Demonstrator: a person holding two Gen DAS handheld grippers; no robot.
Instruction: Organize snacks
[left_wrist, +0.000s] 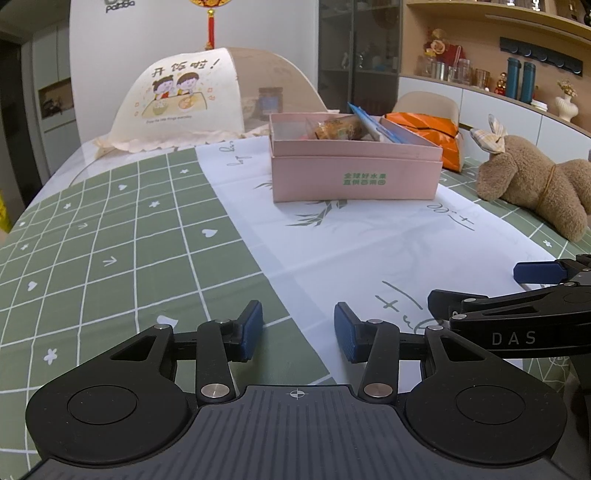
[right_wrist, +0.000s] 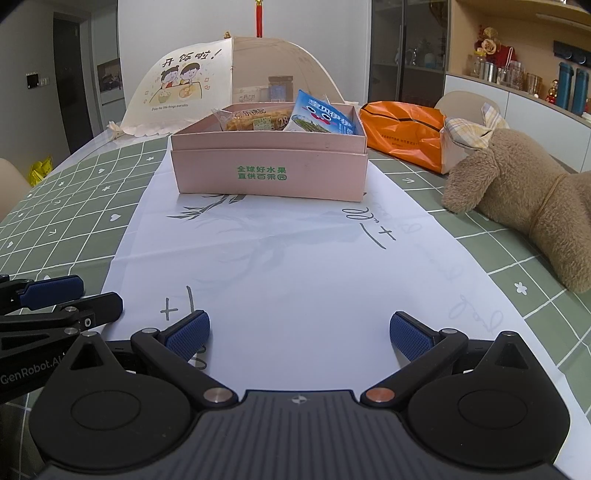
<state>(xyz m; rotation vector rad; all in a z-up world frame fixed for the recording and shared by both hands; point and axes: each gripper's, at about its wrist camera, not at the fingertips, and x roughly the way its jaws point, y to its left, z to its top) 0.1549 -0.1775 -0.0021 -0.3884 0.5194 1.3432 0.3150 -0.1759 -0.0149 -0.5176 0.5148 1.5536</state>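
Grippers sit low at the near edge of the table, side by side over the white sheet (right_wrist: 295, 266). The left gripper (left_wrist: 298, 334) has its jaws apart with nothing between them. Just to its right, the right gripper (right_wrist: 300, 330) is spread wider and is equally empty. Both point at the far pink box (right_wrist: 269, 173), which stands mid-sheet, well apart from either.

Inside the box, a yellow snack pack (right_wrist: 251, 120) lies on the left and a blue packet (right_wrist: 323, 116) leans upright to its right; both rest toward the far wall. No loose snack shows on the sheet, so sorting looks done or close to it, and the empty jaws fit a rest pose.

Right of the box lie an orange bag (right_wrist: 402, 131) and a plush toy (right_wrist: 524, 195), clear of the work lane.
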